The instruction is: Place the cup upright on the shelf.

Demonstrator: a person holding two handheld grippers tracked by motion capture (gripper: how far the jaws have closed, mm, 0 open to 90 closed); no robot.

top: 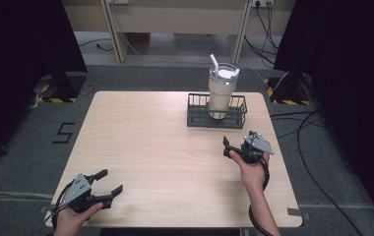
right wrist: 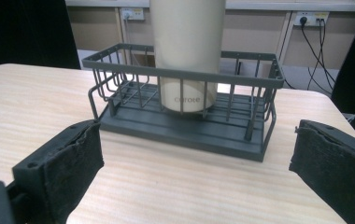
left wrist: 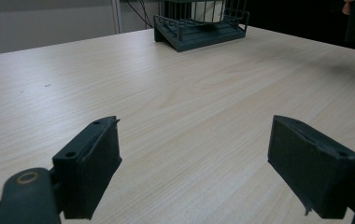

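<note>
A cream tumbler with a lid and a white straw stands upright inside a dark wire basket at the far right of the wooden table. My right gripper is held a little in front of the basket, open and empty. In the right gripper view its gripper faces the basket and tumbler, which sit between the wide-apart jaws but farther off. My left gripper hovers at the near left corner, open. The left gripper view has that gripper over bare wood, the basket far ahead.
Black curtains hang on both sides of the table. Cables trail over the grey floor to the right. Pale wooden furniture legs and wall sockets lie beyond the far edge.
</note>
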